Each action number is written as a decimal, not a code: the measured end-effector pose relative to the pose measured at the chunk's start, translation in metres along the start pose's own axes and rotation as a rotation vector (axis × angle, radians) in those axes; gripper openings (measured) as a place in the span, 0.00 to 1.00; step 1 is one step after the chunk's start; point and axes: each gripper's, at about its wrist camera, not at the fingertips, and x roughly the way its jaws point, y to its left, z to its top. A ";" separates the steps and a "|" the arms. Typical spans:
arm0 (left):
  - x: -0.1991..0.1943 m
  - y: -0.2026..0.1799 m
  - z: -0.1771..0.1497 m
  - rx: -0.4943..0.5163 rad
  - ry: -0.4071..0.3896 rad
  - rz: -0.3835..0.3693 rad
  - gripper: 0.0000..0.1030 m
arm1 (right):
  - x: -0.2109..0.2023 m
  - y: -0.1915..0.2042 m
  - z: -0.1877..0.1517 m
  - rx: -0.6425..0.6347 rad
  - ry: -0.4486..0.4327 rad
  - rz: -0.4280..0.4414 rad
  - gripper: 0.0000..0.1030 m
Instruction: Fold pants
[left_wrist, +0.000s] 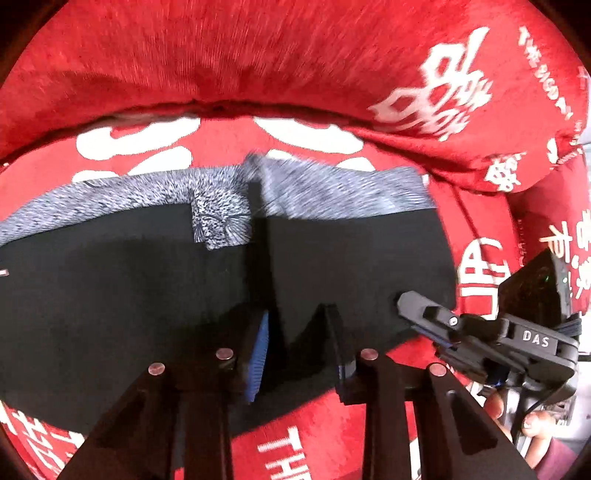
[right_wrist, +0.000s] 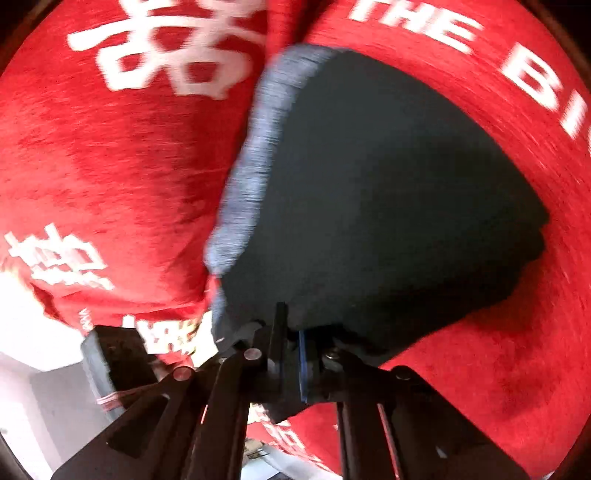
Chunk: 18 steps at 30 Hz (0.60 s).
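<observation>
Black pants (left_wrist: 147, 295) with a grey heathered waistband (left_wrist: 325, 188) lie folded on a red sofa seat. My left gripper (left_wrist: 295, 325) is over the pants' near edge, its jaws apart with black cloth between them. My right gripper (left_wrist: 406, 302) shows at the right of the left wrist view, shut on the pants' right edge. In the right wrist view the right gripper (right_wrist: 291, 332) is closed on the black cloth (right_wrist: 388, 203), with the grey waistband (right_wrist: 258, 147) running up its left side.
The red sofa cover with white lettering (left_wrist: 258, 55) forms a backrest behind the pants and an armrest (left_wrist: 535, 206) at the right. The red seat (right_wrist: 498, 350) extends to the right of the pants. A hand (left_wrist: 532, 424) holds the right gripper.
</observation>
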 end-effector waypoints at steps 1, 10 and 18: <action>-0.008 -0.003 -0.004 0.009 -0.012 -0.001 0.30 | -0.005 0.009 -0.003 -0.040 0.011 -0.005 0.05; 0.016 0.016 -0.039 -0.028 0.033 0.108 0.30 | 0.028 -0.016 -0.024 -0.066 0.097 -0.158 0.04; -0.001 0.008 -0.040 -0.020 -0.026 0.187 0.72 | 0.021 0.003 -0.018 -0.114 0.153 -0.167 0.11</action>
